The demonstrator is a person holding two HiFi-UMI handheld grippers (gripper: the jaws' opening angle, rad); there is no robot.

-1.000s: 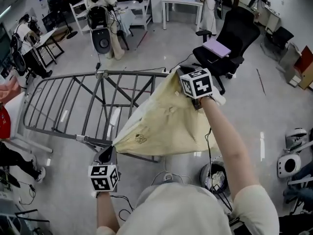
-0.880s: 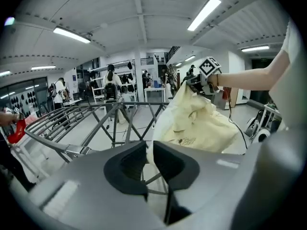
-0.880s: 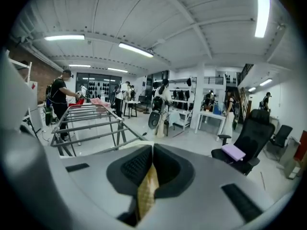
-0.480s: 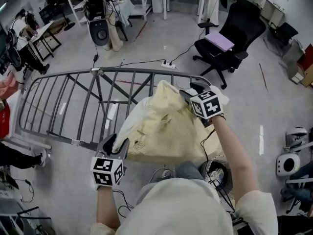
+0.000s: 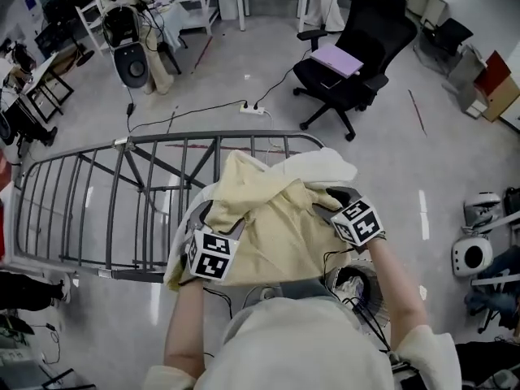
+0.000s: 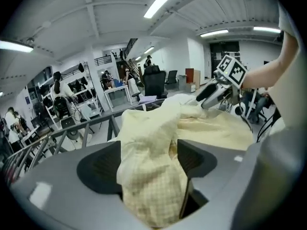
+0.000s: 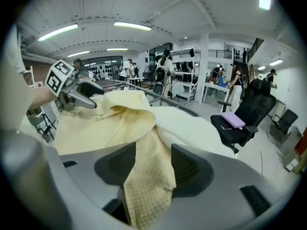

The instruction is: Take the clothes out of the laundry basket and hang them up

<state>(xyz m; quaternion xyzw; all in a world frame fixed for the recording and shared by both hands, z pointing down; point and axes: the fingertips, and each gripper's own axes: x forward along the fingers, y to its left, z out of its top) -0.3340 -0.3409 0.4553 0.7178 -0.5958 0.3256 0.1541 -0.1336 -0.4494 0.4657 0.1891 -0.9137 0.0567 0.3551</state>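
The yellow garment is draped in a bunch over the near end of the rack. The jaws of the left gripper have just been opened wide, and a fold of the garment is left loose between them. The jaws of the right gripper have also been opened partway, and cloth is seen hanging unpinched between them.

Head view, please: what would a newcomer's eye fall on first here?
The pale yellow garment, bunched over the right end of the grey drying rack at the centre. The left tool and right tool sit at its near edge; their jaws have just been opening, with cloth loose between them. Beyond, at the upper right, stands a black office chair.
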